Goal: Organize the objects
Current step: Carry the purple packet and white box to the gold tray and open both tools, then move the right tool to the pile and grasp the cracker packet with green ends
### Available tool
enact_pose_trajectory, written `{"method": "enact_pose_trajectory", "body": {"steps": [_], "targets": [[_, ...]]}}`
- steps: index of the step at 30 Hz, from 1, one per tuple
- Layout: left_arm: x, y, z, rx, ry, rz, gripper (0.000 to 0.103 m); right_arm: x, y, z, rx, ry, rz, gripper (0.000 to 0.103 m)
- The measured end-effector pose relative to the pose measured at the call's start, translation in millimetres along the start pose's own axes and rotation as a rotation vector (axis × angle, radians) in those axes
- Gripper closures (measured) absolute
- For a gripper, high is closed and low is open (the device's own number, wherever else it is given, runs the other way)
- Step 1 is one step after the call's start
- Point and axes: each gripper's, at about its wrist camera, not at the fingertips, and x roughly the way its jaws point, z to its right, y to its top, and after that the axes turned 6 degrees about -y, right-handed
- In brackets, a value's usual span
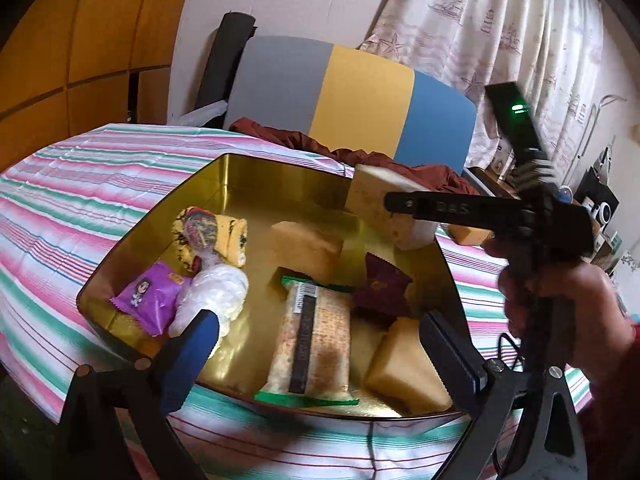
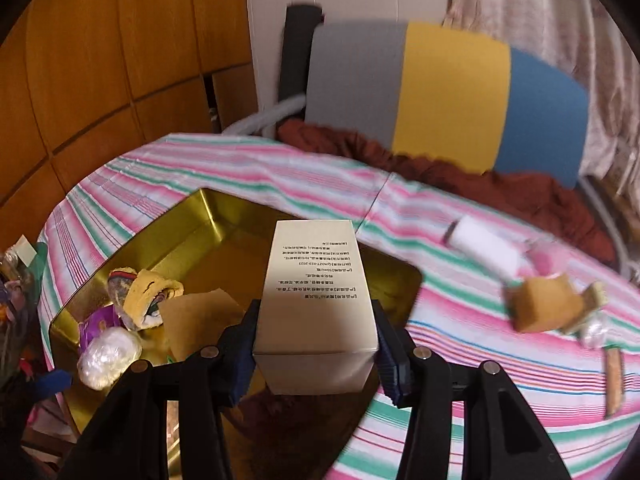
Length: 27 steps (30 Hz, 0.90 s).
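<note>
I've got the printed carton [image 2: 316,300] clamped in my right gripper [image 2: 316,350] over the gold tin [image 2: 208,216]; next I lower it into bare floor there, left gripper [image 1: 320,344] wide open, empty.

Gold tins [image 1: 280,168]: one
Cream boxes [image 2: 316,300]: one
Purple packets [image 1: 148,292]: one
Maroon packets [image 1: 384,284]: one
Green-edged bars [image 1: 310,340]: one

Tin [image 1: 224,172] on striped tablecloth [image 1: 60,208]: snack packets [image 1: 308,344] and foam blocks [image 1: 306,248] inside. Carton [image 2: 316,300] above tin's right edge. Chair [image 1: 352,96] behind the table; roll [image 2: 486,250] on cloth right of tin.
</note>
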Motion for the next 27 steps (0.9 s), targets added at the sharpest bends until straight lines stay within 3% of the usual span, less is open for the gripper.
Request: {"method": "enact_pose_trajectory", "body": {"steps": [4,7,20,27], "targets": [[-2,0,-5,-0.014,0.004,0.0,0.002,19,3,8,0.016,-0.045,-0.054,0.046],[-1,0,-5,-0.016,0.005,0.002,0.002,10,1,17,0.047,-0.066,-0.018,0.042],[4,-4,17,0.007,-0.02,-0.03,0.0,-30,-38,52,0.226,-0.057,0.05,0.041],[4,-5,33,0.041,-0.041,-0.043,0.0,-31,-68,77,0.295,-0.107,0.015,0.041]]}}
